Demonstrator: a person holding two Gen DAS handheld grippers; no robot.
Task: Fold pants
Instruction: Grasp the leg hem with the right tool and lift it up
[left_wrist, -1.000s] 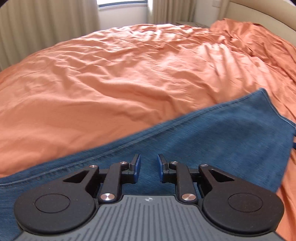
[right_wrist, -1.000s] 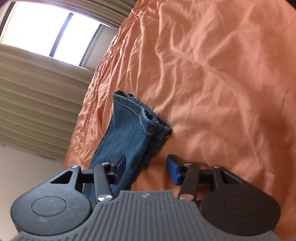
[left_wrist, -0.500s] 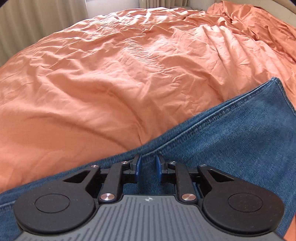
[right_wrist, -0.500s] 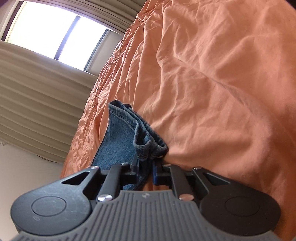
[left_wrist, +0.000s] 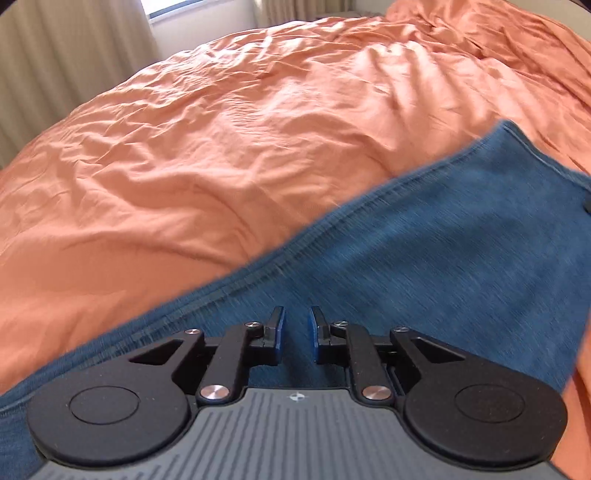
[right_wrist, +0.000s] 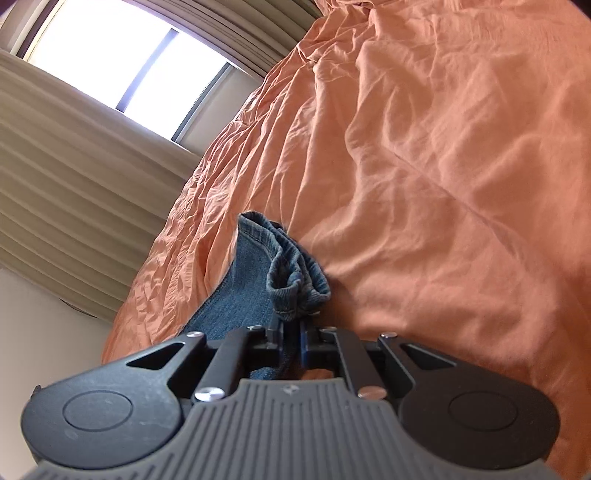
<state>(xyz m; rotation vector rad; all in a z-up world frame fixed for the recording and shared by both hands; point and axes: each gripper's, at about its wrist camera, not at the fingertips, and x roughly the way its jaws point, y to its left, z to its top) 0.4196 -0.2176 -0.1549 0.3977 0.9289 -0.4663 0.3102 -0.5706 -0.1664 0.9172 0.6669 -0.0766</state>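
The blue denim pants (left_wrist: 424, 266) are spread on the rumpled orange bedsheet (left_wrist: 221, 147), their long axis running from near left to far right in the left view, the straight end edge lying far right. The right tool (right_wrist: 291, 334) is clamped on a bunched hem (right_wrist: 295, 284). The left tool (left_wrist: 296, 332) is held narrowly apart over the denim, nothing between its pads. A slip is risked if only the outer layers are pinched; the fold may then skew.
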